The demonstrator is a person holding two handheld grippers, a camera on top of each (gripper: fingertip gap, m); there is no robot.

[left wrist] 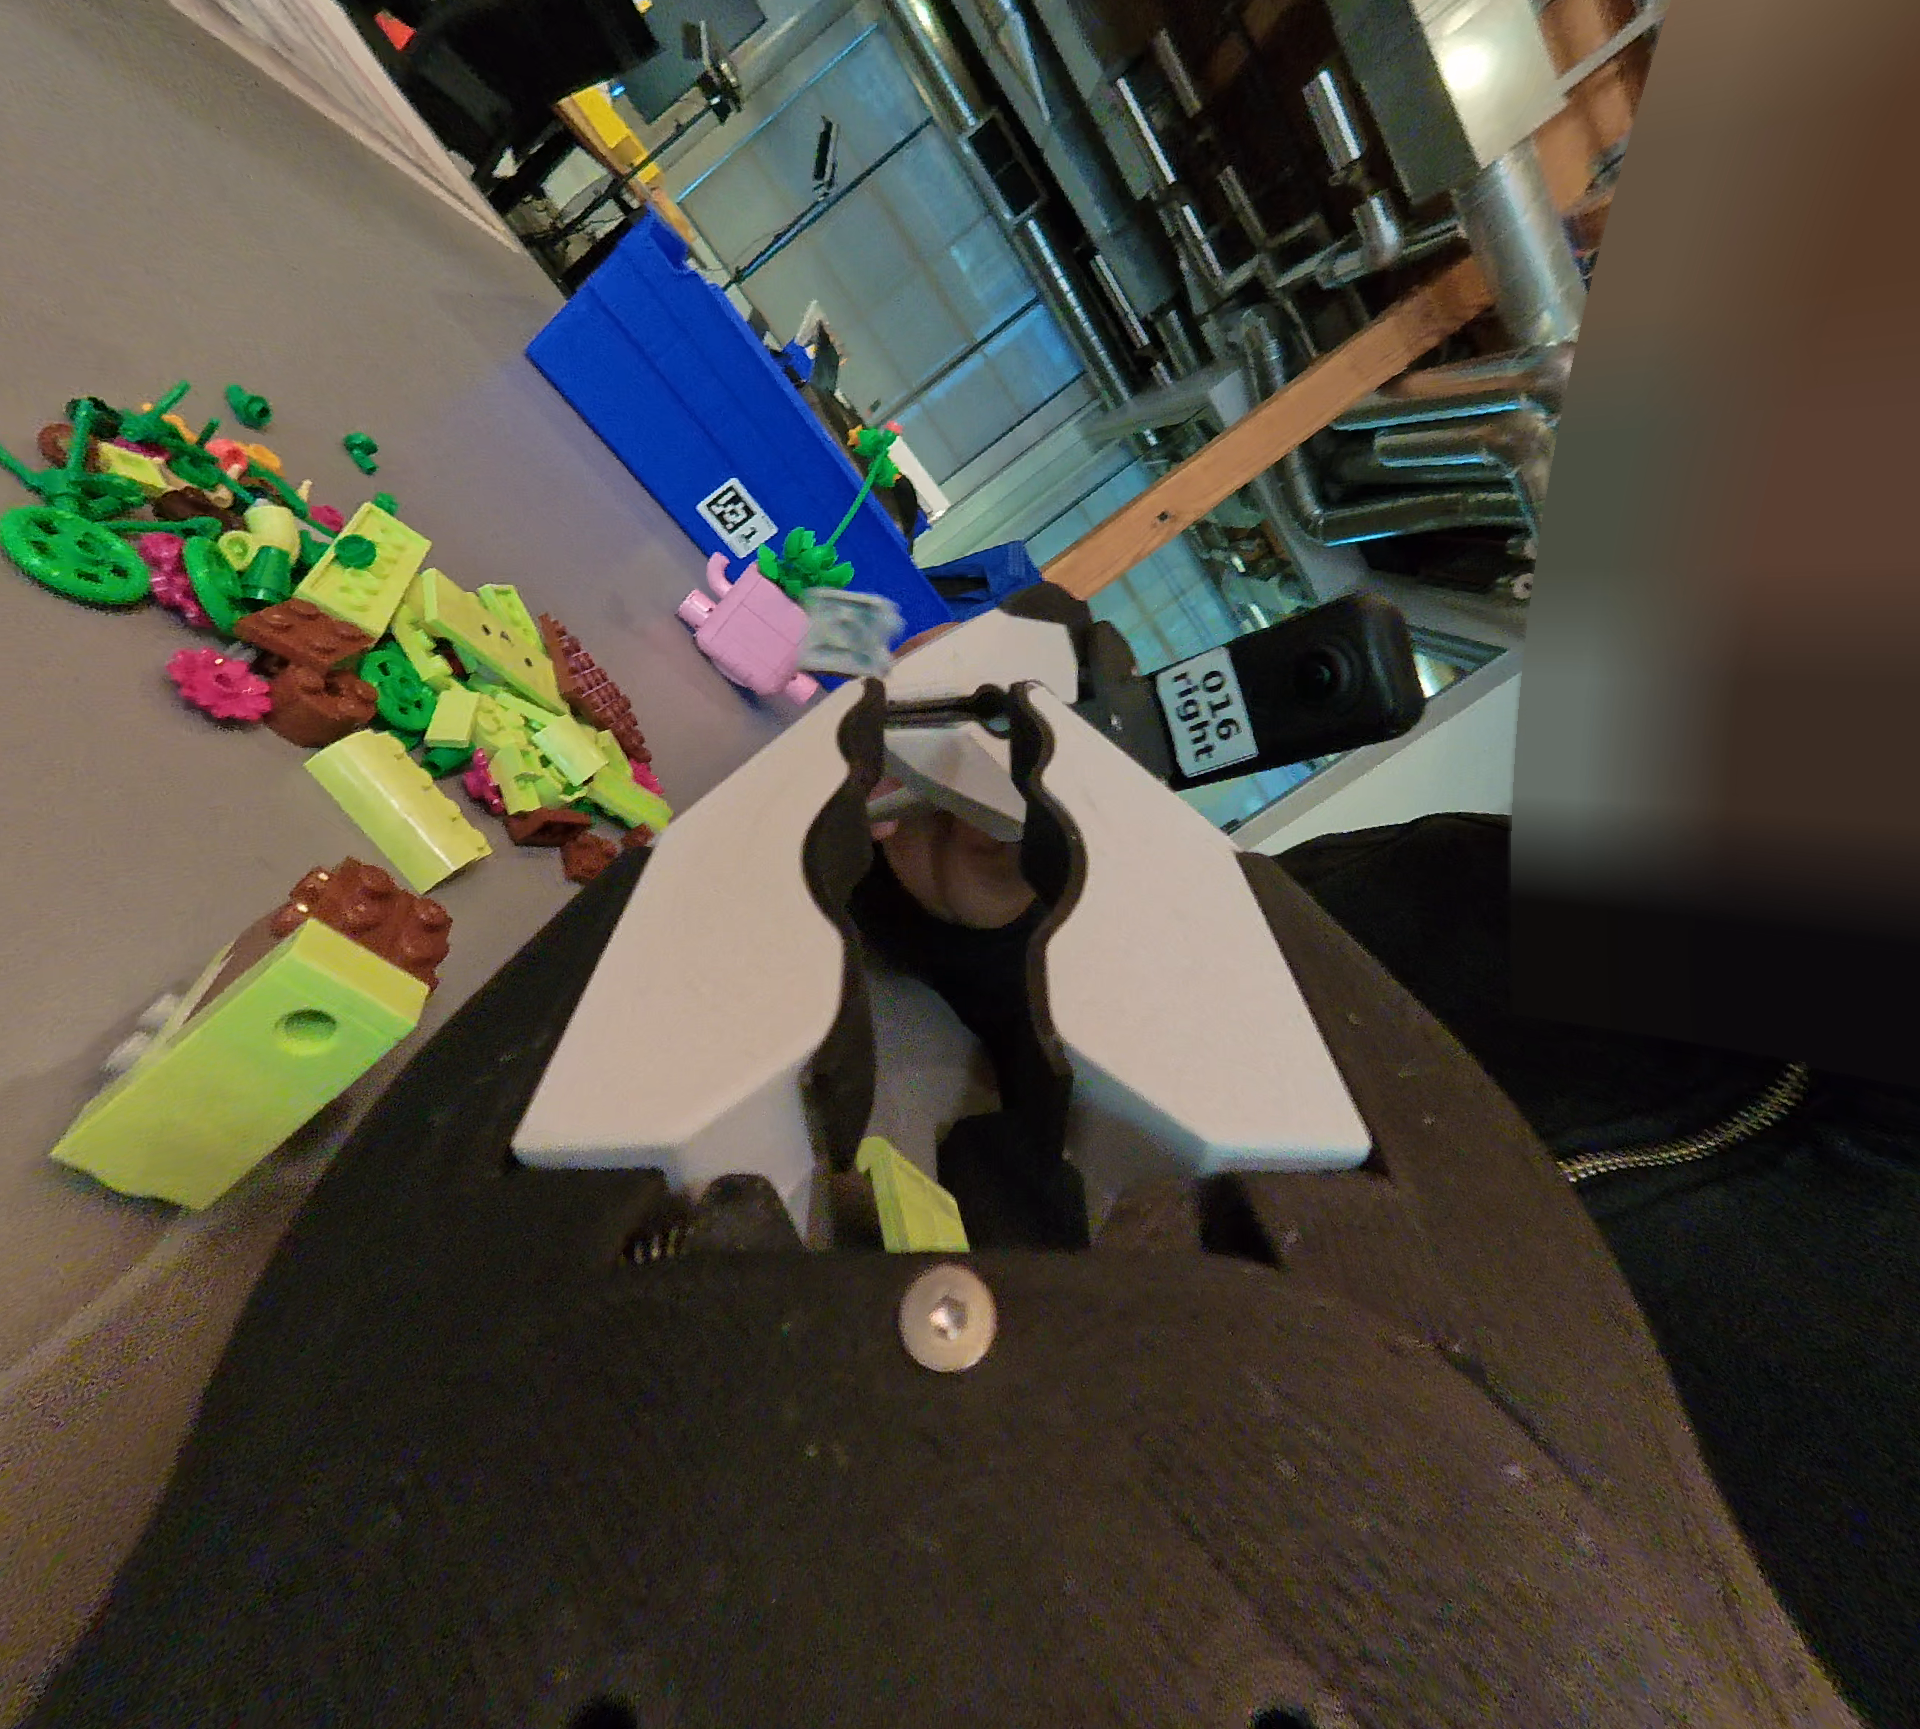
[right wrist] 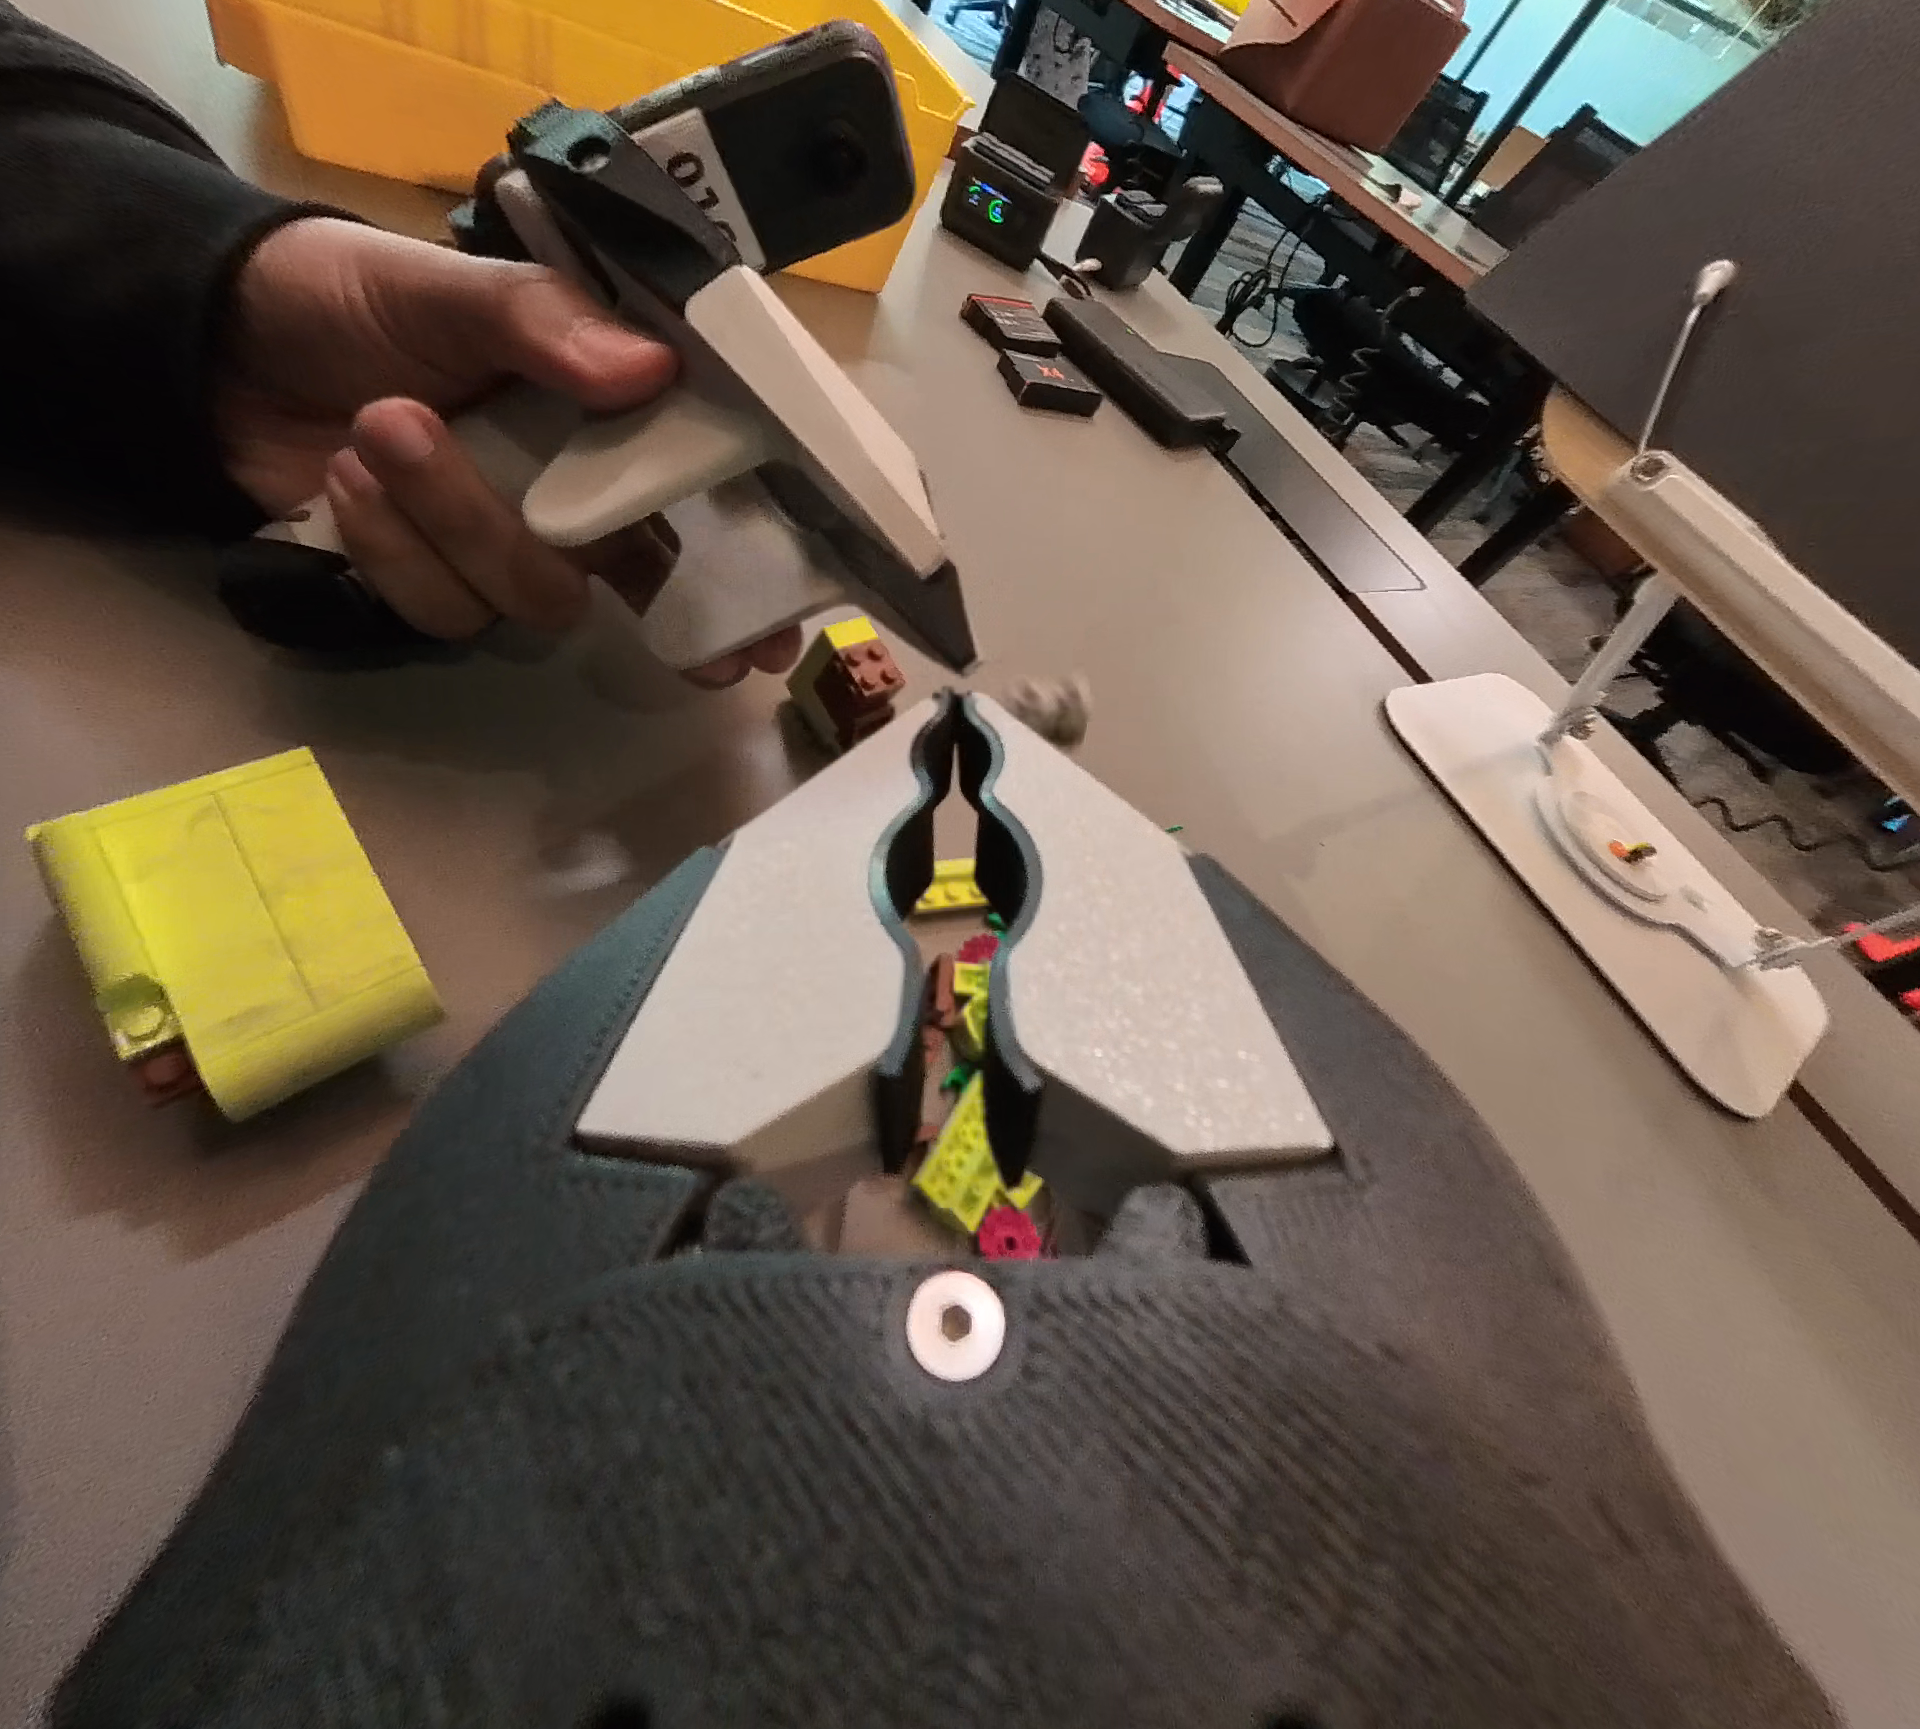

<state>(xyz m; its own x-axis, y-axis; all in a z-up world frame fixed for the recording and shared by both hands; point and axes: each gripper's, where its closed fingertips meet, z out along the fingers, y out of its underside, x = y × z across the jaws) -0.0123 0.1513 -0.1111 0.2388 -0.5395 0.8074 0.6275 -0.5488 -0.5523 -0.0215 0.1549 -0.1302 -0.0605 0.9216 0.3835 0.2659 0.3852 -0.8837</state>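
Note:
My left gripper has its jaws a little apart and nothing gripped between them. In the right wrist view it points down, held by a hand. My right gripper is shut and empty, its tips almost touching the left tips; it also shows in the left wrist view. A small blurred grey-clear piece is just beside both tips, held by neither. A pink brick figure with a green plant stands beyond. A brown and yellow brick block sits under the left gripper.
A pile of green, brown and magenta bricks lies on the grey table. A lime-green box lies nearby. A blue bin, yellow bins, a white lamp base and black devices stand around. Left and right tips are no more than a few centimetres apart.

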